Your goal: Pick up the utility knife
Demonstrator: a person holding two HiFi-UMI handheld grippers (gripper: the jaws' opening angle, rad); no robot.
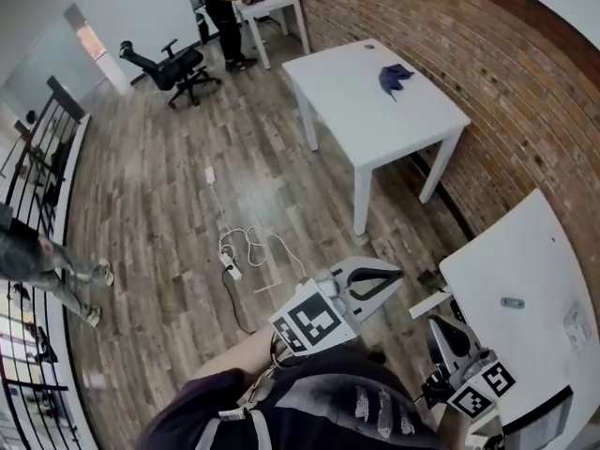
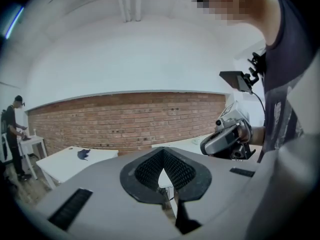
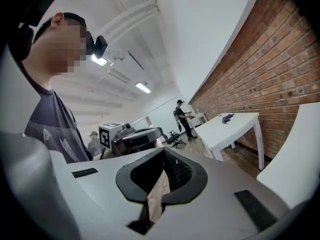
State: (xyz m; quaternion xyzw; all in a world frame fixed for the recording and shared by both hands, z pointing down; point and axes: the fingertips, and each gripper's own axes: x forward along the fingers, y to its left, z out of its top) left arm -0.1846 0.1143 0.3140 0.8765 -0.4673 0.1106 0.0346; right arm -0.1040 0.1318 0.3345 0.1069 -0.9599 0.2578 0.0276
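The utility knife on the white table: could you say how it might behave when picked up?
The utility knife looks small, so it is probably light. It lies flat on the smooth table, so it may slide rather than roll when nudged. Finer detail is too small to tell.

I see a small grey, slim utility knife (image 1: 512,302) lying flat on the white worktop (image 1: 525,251) to my right. Its long side runs roughly left-right in the head view, away from the edges. Blade state too small to tell.
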